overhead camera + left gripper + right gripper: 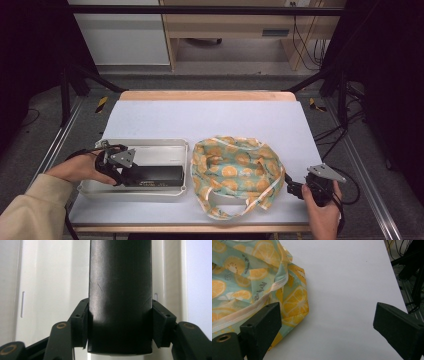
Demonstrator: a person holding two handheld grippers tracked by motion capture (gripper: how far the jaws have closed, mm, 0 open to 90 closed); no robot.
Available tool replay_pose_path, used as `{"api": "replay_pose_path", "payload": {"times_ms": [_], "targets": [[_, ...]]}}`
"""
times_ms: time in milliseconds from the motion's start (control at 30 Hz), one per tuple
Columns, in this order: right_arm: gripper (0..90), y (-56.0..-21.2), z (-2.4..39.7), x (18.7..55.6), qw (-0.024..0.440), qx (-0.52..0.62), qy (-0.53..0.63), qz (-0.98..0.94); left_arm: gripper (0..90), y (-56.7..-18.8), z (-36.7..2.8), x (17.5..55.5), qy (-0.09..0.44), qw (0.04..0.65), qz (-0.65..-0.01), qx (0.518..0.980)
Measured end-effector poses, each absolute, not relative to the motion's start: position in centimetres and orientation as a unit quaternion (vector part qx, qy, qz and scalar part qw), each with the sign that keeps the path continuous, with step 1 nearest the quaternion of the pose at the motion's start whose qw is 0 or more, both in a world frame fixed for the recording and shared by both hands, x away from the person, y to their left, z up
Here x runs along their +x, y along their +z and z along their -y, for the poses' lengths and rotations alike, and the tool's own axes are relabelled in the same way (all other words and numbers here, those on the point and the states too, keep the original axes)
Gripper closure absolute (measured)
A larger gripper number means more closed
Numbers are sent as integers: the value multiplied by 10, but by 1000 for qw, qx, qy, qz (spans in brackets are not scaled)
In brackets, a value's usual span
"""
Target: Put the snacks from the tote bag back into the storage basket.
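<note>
Left gripper view: the left tool (120,327) clamps the black box (120,290) — likely to lift it from the tray (50,290) — while the right tool (327,327) gapes empty beside the bag (249,277).

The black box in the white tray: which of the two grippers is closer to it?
Left. The left gripper has its jaws clamped on the black box in the white tray. The right gripper sits open beyond the fruit-print bag, far from the box.
</note>
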State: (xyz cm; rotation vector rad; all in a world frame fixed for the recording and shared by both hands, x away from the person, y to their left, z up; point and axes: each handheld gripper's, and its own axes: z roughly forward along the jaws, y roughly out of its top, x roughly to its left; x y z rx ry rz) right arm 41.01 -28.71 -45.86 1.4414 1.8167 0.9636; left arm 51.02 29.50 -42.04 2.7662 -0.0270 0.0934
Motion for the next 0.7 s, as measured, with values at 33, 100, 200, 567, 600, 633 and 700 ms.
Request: {"api": "replay_pose_path", "payload": {"times_ms": [33,100,200,567,600,633,700], "targets": [[83,-459,287,410,310,546,365,-688,421,-421,-295,510,33,186,9,982],[83,-459,287,410,310,546,365,-688,405,-421,-296,510,36,181,4,983],[82,-459,287,410,309,545,366,-688,318,-421,-298,511,41,178,-15,983],[80,-459,287,410,309,544,365,-690,177,-405,-302,502,56,216,-49,974],[80,-459,287,410,309,544,365,-690,161,-404,-302,501,57,218,-51,973],[80,-459,287,410,308,544,365,-690,145,-403,-301,500,61,220,-54,972],[80,-459,287,410,307,545,365,-690,137,-401,-300,499,66,222,-57,971]]}}
